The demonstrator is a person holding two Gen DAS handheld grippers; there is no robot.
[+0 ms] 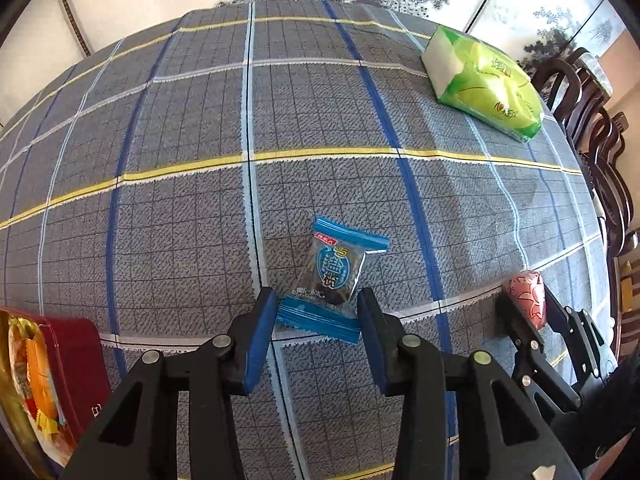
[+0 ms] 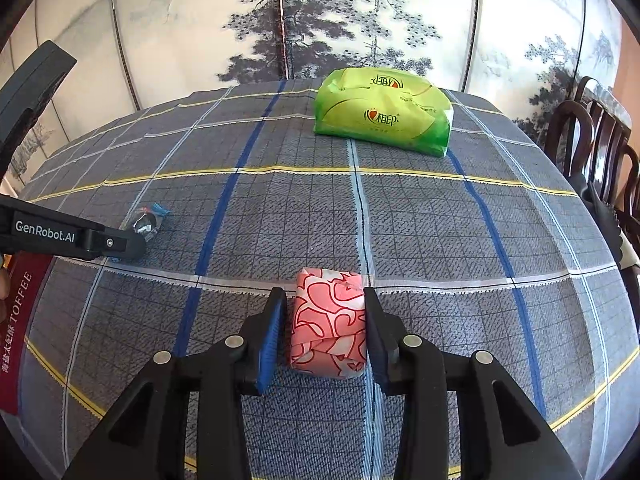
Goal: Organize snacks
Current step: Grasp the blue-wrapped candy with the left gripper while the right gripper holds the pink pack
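A blue-wrapped snack packet (image 1: pixel 334 276) lies flat on the plaid tablecloth (image 1: pixel 180 220). My left gripper (image 1: pixel 316 296) points down over it, its blue pads right at the packet's near seal on both sides; the wrapper looks unsqueezed. The right wrist view shows the same gripper (image 2: pixel 120 244) side-on, hiding most of the packet (image 2: pixel 146 222). A pink patterned wrapped snack (image 2: pixel 330 320) rests on the cloth between my right gripper's (image 2: pixel 322 296) fingers. A gap shows at its left pad, while the right pad sits against the wrapper. This gripper (image 1: pixel 524 292) also appears at the left view's right edge.
A green tissue pack (image 2: pixel 384 112) lies at the far side of the table. A dark red toffee box (image 1: pixel 60 380) holding several bright wrapped sweets sits at the near left. Dark wooden chairs (image 2: pixel 600 140) stand along the right edge, with a painted folding screen (image 2: pixel 280 20) behind.
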